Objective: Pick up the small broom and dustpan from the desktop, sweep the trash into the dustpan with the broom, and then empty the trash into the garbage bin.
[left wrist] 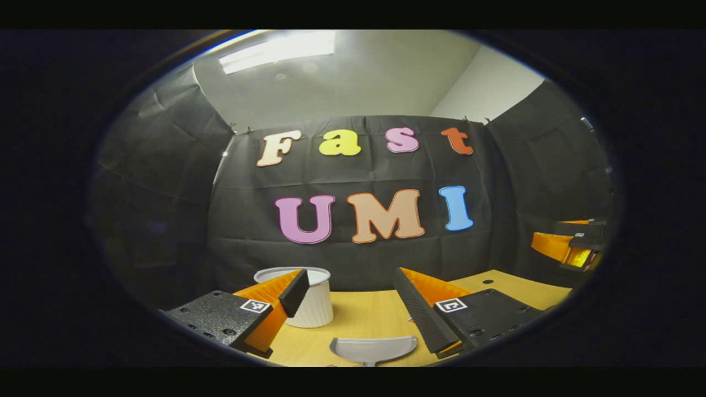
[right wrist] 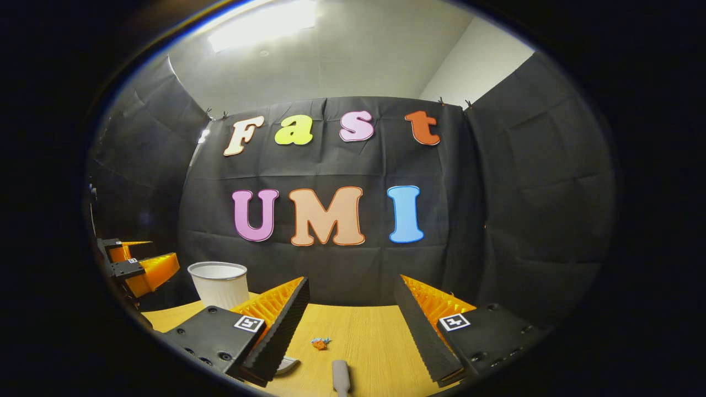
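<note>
In the left gripper view, a grey dustpan [left wrist: 373, 348] lies on the wooden desktop [left wrist: 358, 314] just below my left gripper [left wrist: 350, 281], which stands open above it with nothing between its fingers. The right gripper [left wrist: 549, 231] shows far off at the right edge. In the right gripper view, my right gripper [right wrist: 353, 286] is open over the desktop [right wrist: 375, 336]. A small orange and blue scrap of trash [right wrist: 320, 343] lies between its fingers, and the broom's grey handle end [right wrist: 341, 377] pokes in at the bottom. A sliver of the dustpan [right wrist: 288, 364] peeks from behind one finger.
A white ribbed garbage bin [left wrist: 317, 303] stands at the back of the desktop, partly behind one finger of the left gripper; in the right gripper view the bin [right wrist: 219, 284] is at the back left, with the left gripper [right wrist: 162, 251] beside it. Black cloth walls close in the booth.
</note>
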